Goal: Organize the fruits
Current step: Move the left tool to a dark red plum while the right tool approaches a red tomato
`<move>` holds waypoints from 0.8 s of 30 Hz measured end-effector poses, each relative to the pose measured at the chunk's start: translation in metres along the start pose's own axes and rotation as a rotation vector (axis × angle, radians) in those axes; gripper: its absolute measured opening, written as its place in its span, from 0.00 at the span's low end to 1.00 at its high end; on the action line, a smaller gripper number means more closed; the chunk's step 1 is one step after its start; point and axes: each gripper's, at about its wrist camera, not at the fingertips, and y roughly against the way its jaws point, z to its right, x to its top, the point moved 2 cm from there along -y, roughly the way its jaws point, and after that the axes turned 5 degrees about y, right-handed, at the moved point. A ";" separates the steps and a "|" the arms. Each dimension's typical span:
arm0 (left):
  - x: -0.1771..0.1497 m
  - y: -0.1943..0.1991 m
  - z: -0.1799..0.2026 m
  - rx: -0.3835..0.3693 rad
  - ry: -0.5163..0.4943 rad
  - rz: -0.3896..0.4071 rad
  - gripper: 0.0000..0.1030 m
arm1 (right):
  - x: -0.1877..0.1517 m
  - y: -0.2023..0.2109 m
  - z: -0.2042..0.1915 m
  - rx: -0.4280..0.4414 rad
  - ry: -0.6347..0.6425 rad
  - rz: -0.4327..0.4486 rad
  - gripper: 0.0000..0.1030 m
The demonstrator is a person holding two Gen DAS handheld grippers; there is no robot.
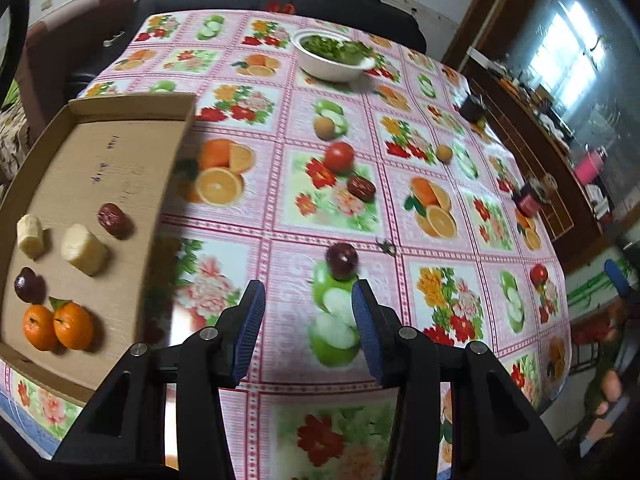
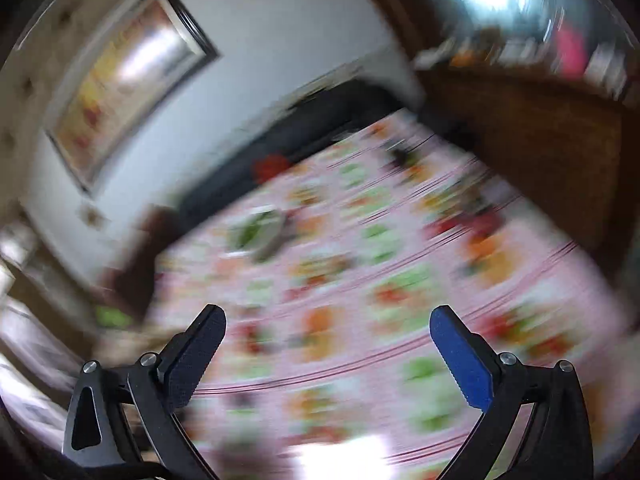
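A person is sorting fruit at a worktop (image 1: 280,216) draped in a fruit-print cloth, a handheld gripper in each hand. The left gripper (image 1: 308,308) is hanging with its jaws parted and nothing between them, just short of a dark purple fruit (image 1: 341,259) lying loose on the cloth. Farther off, a red tomato (image 1: 339,156), a wrinkled red date (image 1: 361,188) and a small tan fruit (image 1: 444,153) are waiting, well apart from one another. To the left, a shallow cardboard tray (image 1: 132,148) is already holding two oranges (image 1: 58,326), two peeled banana pieces (image 1: 84,248), another date (image 1: 115,220) and a second dark fruit (image 1: 29,285). A white bowl of greens (image 1: 332,56) is sitting at the far side.

The right gripper (image 2: 326,330) is showing its jaws spread wide and empty above the blurred cloth; nothing else in that view is sharp enough to name.

The purple fruit is looking small, round and smooth-skinned, so it is probably light, firm and inclined to roll. Taking it across its widest middle, pads level on both sides, is likely the safest hold; the tomato would be asking for a gentler squeeze.
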 end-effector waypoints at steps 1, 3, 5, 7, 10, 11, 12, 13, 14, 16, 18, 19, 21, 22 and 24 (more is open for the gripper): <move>-0.001 -0.002 0.002 -0.001 -0.001 -0.007 0.42 | -0.004 -0.007 0.002 -0.044 0.039 -0.043 1.00; -0.002 -0.006 0.005 -0.002 -0.008 -0.023 0.42 | -0.020 -0.029 0.006 -0.005 0.078 -0.189 0.99; 0.002 -0.009 0.010 0.003 -0.016 -0.030 0.42 | -0.023 -0.045 0.006 0.016 0.123 -0.310 0.74; 0.007 -0.009 0.013 -0.006 -0.002 -0.024 0.42 | 0.002 -0.040 0.006 0.022 0.166 -0.310 0.72; 0.010 -0.004 0.014 -0.039 0.025 0.007 0.45 | 0.036 -0.035 0.025 0.122 0.041 -0.293 1.00; 0.011 -0.005 0.015 -0.037 0.024 0.007 0.45 | 0.024 -0.043 0.038 0.228 -0.067 -0.319 1.00; 0.011 -0.009 0.016 -0.032 0.016 -0.005 0.45 | 0.007 -0.054 0.048 0.298 -0.156 -0.358 1.00; 0.011 -0.012 0.016 -0.029 0.011 -0.015 0.45 | -0.009 -0.065 0.059 0.336 -0.252 -0.395 0.99; 0.010 -0.014 0.016 -0.026 0.006 -0.022 0.45 | -0.016 -0.070 0.065 0.333 -0.282 -0.400 0.93; 0.008 -0.017 0.016 -0.020 -0.007 -0.025 0.45 | -0.012 -0.059 0.073 0.224 -0.217 -0.330 0.90; 0.008 -0.024 0.017 -0.017 -0.006 -0.034 0.45 | -0.002 -0.024 0.079 0.196 -0.183 -0.119 0.92; 0.008 -0.027 0.017 -0.021 -0.001 -0.044 0.45 | 0.000 -0.015 0.083 0.216 -0.180 -0.051 1.00; 0.007 -0.031 0.019 -0.023 -0.006 -0.052 0.45 | 0.001 -0.009 0.089 0.225 -0.166 0.010 1.00; 0.006 -0.031 0.019 -0.020 -0.012 -0.049 0.45 | 0.003 -0.014 0.089 0.167 -0.139 -0.037 1.00; 0.003 -0.032 0.020 -0.023 -0.019 -0.043 0.45 | 0.000 -0.024 0.085 0.030 -0.071 -0.082 1.00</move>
